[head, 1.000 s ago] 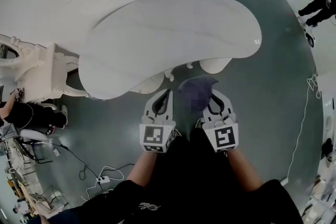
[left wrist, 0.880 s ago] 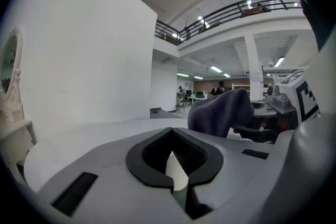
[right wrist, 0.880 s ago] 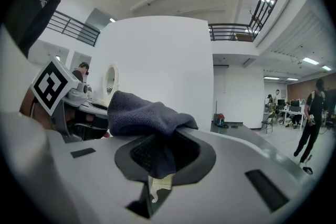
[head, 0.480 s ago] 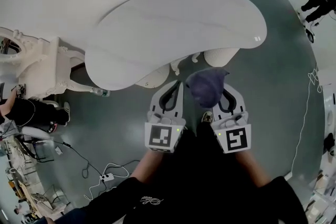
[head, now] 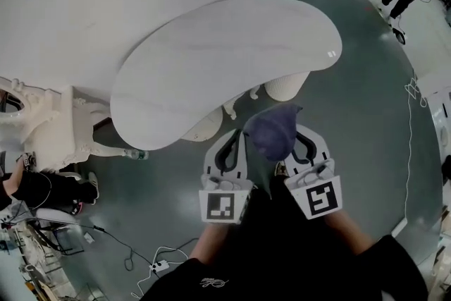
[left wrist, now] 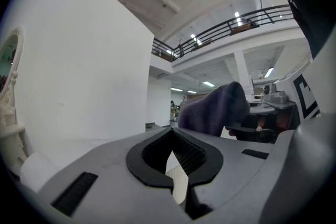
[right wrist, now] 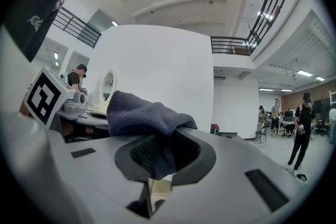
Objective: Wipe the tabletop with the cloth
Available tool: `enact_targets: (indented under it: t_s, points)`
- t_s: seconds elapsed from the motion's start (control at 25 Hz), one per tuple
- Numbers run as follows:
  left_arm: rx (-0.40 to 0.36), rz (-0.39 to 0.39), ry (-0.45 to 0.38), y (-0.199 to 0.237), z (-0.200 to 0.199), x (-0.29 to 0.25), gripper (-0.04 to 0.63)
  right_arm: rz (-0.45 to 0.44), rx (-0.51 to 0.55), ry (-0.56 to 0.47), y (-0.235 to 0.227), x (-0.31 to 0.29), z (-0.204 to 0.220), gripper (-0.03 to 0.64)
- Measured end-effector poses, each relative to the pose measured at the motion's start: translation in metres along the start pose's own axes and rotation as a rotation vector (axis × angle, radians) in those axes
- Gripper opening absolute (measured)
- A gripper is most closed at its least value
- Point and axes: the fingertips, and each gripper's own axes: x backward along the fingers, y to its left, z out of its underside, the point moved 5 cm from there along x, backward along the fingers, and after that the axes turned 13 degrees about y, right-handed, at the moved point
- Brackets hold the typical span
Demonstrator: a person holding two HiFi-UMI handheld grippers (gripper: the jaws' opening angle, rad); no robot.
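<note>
Worktop, white, kidney-shaped and faintly veined (head: 211, 60), lies ahead of the person with nothing on it, and by my judgement wiping has not begun. Next in size, the dark purple-blue terry cloth (head: 271, 132) hangs bunched in the air short of the worktop's near edge, over the green floor. The right tongs (right wrist: 167, 139) are closed on one fold of it, with most of the fabric heaped loose above the grip. The left tongs (left wrist: 172, 136) are drawn together with nothing between them. The main risk I see is that shallow pinch: dragging the cloth under pressure could pull the fold free and drop it to the floor. A bunched wad would also clean only a narrow strip. Counted: one worktop, one cloth, two tongs
</note>
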Motion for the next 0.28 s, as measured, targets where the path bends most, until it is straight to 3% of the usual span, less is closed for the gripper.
enact_targets:
  t_s: [0.28]
  points:
    - [-0.010,0.022,-0.010,-0.0033,-0.0052,0.0060,0.008,0.025,-0.007,0.006,0.0027,0.0066,-0.0072,0.031]
